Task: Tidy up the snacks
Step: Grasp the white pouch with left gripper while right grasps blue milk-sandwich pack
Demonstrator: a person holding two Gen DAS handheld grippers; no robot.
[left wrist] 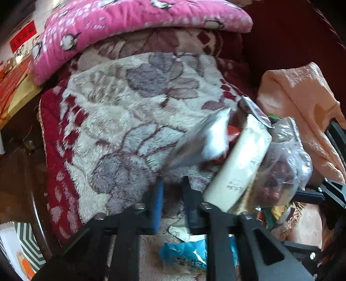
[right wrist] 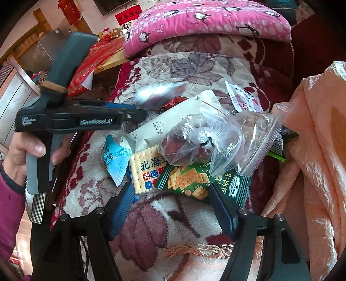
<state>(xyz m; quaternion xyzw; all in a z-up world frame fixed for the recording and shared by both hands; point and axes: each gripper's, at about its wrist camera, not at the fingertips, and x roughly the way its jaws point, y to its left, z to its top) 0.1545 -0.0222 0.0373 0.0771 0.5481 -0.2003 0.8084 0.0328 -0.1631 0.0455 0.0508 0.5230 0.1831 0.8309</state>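
A pile of snacks lies on a flowered blanket (right wrist: 194, 64). It holds a cream packet (right wrist: 160, 127), a clear bag of red dates (right wrist: 190, 142), a zip bag of nuts (right wrist: 255, 138), a cracker pack (right wrist: 147, 170), a green cracker pack (right wrist: 194, 183) and a blue packet (right wrist: 114, 157). A blurred silver packet (right wrist: 157, 93) is in the air just beyond my left gripper (right wrist: 140, 113). In the left wrist view the left gripper (left wrist: 173, 188) is open with a narrow gap and empty, with the silver packet (left wrist: 205, 138) ahead of it. My right gripper (right wrist: 170, 194) is open, just short of the cracker packs.
A pink penguin pillow (right wrist: 205, 19) lies at the back of the blanket. A peach cloth (right wrist: 313, 140) is bunched at the right. A red patterned cloth and wooden furniture (right wrist: 95, 58) stand at the left. A striped box (left wrist: 28, 244) sits at the lower left.
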